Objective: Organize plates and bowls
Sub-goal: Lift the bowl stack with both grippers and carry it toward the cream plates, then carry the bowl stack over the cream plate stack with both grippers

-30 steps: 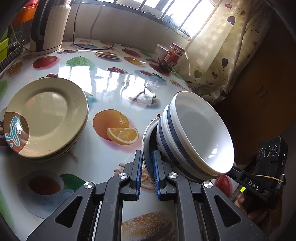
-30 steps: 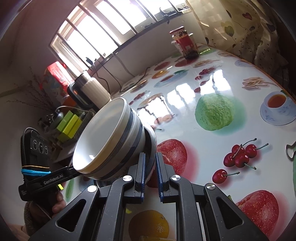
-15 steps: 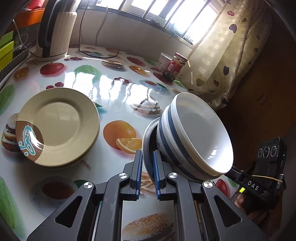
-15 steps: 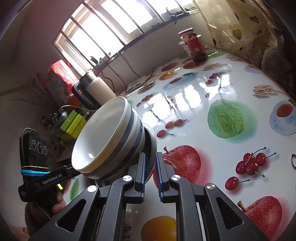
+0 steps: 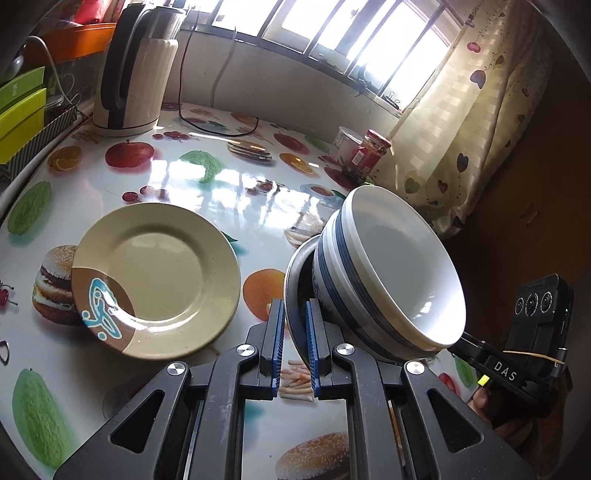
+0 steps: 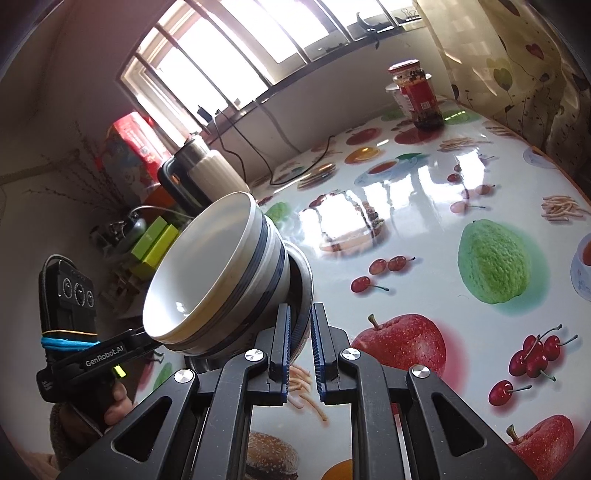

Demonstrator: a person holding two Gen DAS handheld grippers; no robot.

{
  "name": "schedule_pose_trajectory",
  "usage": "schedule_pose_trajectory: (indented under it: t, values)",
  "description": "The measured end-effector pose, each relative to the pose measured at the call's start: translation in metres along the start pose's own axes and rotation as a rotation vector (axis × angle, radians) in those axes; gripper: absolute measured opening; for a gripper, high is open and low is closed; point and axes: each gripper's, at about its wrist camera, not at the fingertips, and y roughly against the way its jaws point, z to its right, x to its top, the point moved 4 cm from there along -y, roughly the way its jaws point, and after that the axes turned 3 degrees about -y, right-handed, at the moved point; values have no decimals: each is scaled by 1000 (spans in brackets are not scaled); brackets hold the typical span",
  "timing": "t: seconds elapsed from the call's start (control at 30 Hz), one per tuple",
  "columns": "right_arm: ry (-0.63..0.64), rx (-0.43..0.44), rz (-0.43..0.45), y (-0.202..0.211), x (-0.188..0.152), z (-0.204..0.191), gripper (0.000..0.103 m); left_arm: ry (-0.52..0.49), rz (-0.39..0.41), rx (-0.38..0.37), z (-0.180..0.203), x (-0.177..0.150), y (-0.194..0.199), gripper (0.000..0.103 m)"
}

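Lifted higher, stacked bowls [image 5: 388, 273] overlook beige plates [image 5: 155, 277], kettle [image 5: 133, 70] behind.

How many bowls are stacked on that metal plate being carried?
2: white blue-striped bowls, nested, sit on the metal plate clamped by both grippers. A third may hide inside.

Home kitchen: kettle [image 5: 133, 70], fruit-print table [image 5: 221, 184], curtained window [image 5: 332, 33].
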Motion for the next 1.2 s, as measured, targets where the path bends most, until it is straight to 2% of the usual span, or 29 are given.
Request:
schedule_pose_trajectory:
  t: [1.2]
  values:
    - [87, 96, -117, -96, 16, -75, 13, 122, 55, 114, -100, 26, 28, 11]
